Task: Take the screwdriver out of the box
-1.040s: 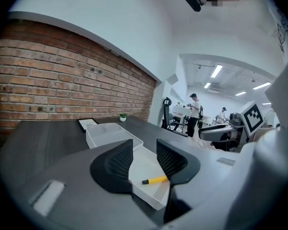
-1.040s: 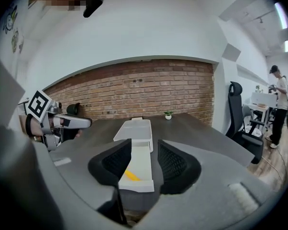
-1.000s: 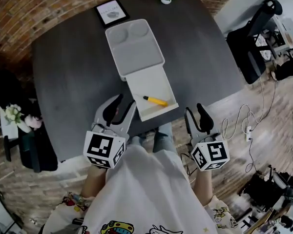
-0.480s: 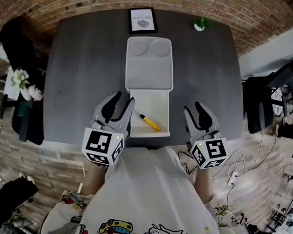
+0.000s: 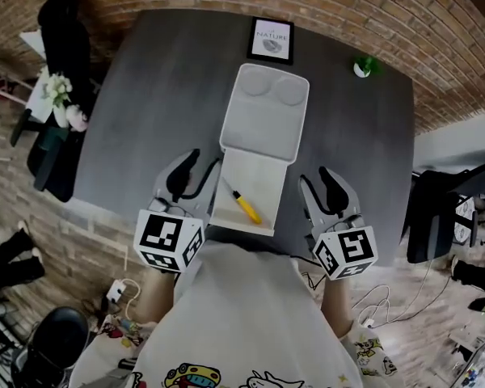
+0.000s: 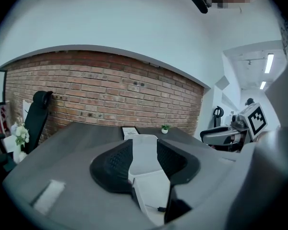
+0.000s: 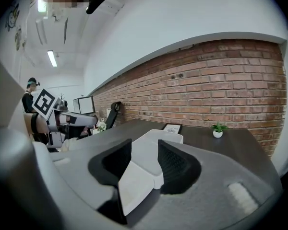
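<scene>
A yellow-handled screwdriver (image 5: 244, 206) with a black tip lies diagonally in the open white box (image 5: 264, 166) at the table's near edge. The box's lid (image 5: 265, 110) is folded back flat behind it. My left gripper (image 5: 198, 174) is open just left of the box, apart from it. My right gripper (image 5: 322, 187) is open just right of the box, holding nothing. In the left gripper view the box (image 6: 151, 186) shows between the open left gripper (image 6: 144, 163), with the screwdriver's dark end (image 6: 159, 208) low inside. The right gripper view shows the box (image 7: 134, 186) between the open right gripper (image 7: 139, 164).
A framed picture (image 5: 272, 40) stands at the dark table's (image 5: 145, 128) far edge, with a small green plant (image 5: 364, 66) to its right. Beside the table at the left are a flower pot (image 5: 61, 95) and a black chair (image 5: 61, 23). Another chair (image 5: 444, 212) is at the right.
The head view has swung, so the table and box appear turned and shifted. Both grippers stay open on either side of the box; the screwdriver has not moved in the box.
</scene>
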`<state>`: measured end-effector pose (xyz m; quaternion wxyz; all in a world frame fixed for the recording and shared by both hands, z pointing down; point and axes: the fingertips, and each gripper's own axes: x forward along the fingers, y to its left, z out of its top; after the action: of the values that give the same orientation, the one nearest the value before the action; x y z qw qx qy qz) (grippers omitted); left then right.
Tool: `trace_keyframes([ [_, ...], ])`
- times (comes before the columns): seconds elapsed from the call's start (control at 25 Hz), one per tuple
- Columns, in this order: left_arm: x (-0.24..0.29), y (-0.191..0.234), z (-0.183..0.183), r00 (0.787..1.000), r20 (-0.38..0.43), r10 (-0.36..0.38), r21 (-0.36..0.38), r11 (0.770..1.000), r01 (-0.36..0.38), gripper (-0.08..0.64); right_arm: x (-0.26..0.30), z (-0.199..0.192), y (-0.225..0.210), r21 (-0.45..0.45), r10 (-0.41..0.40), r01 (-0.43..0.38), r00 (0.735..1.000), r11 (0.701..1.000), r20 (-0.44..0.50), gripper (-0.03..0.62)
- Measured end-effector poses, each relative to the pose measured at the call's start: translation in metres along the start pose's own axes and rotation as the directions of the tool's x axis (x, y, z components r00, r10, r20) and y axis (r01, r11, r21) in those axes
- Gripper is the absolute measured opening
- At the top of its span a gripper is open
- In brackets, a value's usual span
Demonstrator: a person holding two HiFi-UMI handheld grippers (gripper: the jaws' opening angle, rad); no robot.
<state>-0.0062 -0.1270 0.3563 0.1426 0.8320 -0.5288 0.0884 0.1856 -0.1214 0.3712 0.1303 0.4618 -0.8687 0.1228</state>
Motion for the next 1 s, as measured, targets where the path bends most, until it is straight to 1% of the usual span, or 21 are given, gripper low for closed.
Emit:
trace_keyframes([
  [0.12,-0.007,0.002,-0.001,1.0,0.004,0.017,0.001,1.0,-0.017,0.161,0.003,0.001,0.009,-0.011,0.028,-0.028,1.0,1.0,0.0,0.167],
  [0.28,-0.012,0.004,-0.002,1.0,0.011,0.024,-0.009,1.0,-0.024,0.161,0.005,0.002,0.014,-0.02,0.037,-0.037,0.999,0.999,-0.004,0.167],
  [0.76,-0.015,0.006,-0.01,1.0,-0.013,0.0,-0.014,1.0,0.0,0.161,0.014,-0.001,0.026,-0.026,0.047,-0.048,0.998,0.998,-0.038,0.167],
  [1.0,-0.019,0.007,-0.02,0.999,-0.037,-0.025,-0.01,1.0,0.024,0.163,0.017,-0.007,0.038,-0.021,0.057,-0.058,0.997,0.998,-0.054,0.167],
])
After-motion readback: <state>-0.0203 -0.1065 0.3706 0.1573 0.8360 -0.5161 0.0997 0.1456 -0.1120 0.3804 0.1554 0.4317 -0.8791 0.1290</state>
